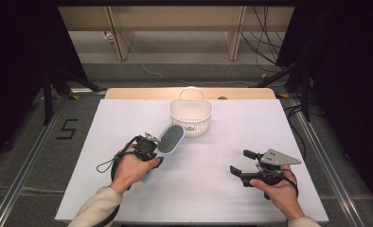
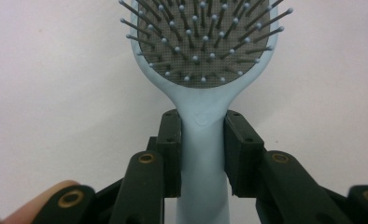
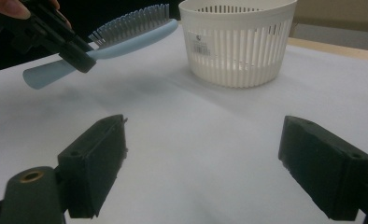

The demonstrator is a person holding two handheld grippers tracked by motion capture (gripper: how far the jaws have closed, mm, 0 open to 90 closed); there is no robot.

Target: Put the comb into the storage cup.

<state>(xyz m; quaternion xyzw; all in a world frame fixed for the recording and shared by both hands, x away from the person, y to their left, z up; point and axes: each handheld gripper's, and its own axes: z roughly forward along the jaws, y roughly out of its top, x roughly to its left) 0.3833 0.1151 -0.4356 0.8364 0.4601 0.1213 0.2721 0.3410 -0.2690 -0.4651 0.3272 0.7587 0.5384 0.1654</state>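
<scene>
A light blue hairbrush [image 1: 169, 141] with a grey bristle pad is held above the white table sheet, left of centre. My left gripper [image 1: 151, 150] is shut on its handle, and the left gripper view shows both black pads pressed against the handle [image 2: 203, 154] just below the head [image 2: 203, 42]. In the right gripper view the hairbrush [image 3: 121, 39] hangs lifted off the sheet, bristles up, its head pointing toward a white slotted basket [image 3: 238, 42]. The basket [image 1: 190, 116] stands at the table's far middle. My right gripper [image 1: 244, 166] rests open at the front right with nothing between its pads [image 3: 100, 163].
The white sheet [image 1: 199, 189] covers the table, with a wooden edge [image 1: 128, 93] showing at the far side. Dark stands and cables lie on the floor to both sides. A floor mark shaped like a 5 [image 1: 67, 128] lies left of the table.
</scene>
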